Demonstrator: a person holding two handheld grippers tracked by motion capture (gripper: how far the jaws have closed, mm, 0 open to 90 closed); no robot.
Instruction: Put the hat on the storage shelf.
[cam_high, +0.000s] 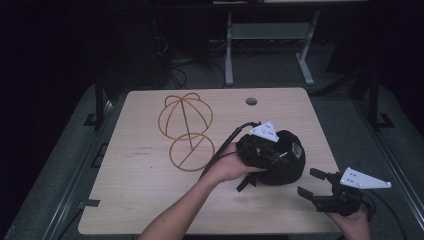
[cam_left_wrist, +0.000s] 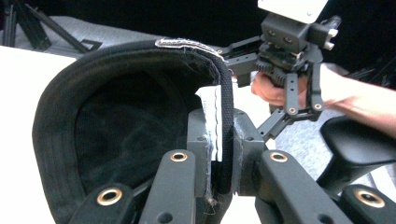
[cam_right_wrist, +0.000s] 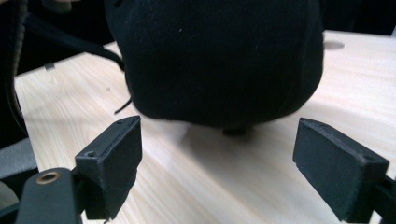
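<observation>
On the wooden table (cam_high: 150, 190), a black cap (cam_high: 290, 167) sat toward the 3 o'clock side, lifted at one edge by the left gripper (cam_high: 267, 150). In the left gripper view, that gripper's jaws were pressed together on the cap's rim band (cam_left_wrist: 226, 121), with a white label (cam_left_wrist: 212, 121) caught between them and the dark hollow inside of the cap (cam_left_wrist: 116, 126) facing the camera at about 9 o'clock. The left hand (cam_high: 227, 165) held the tool from the cap's 9 o'clock side, its cable (cam_high: 225, 145) trailing off toward 10 o'clock.

The right gripper (cam_high: 312, 185) waited near the cap at roughly its 4 o'clock, apart from it. In the right gripper view, its two jaws stood spread wide with bare tabletop between them, and the cap's rounded crown (cam_right_wrist: 219, 60) loomed just beyond at 12 o'clock, untouched.

A gold wire cap frame (cam_high: 185, 130) lay on the table well apart from the cap, toward 10 o'clock. A round hole (cam_high: 251, 101) pierced the tabletop near its far edge.
</observation>
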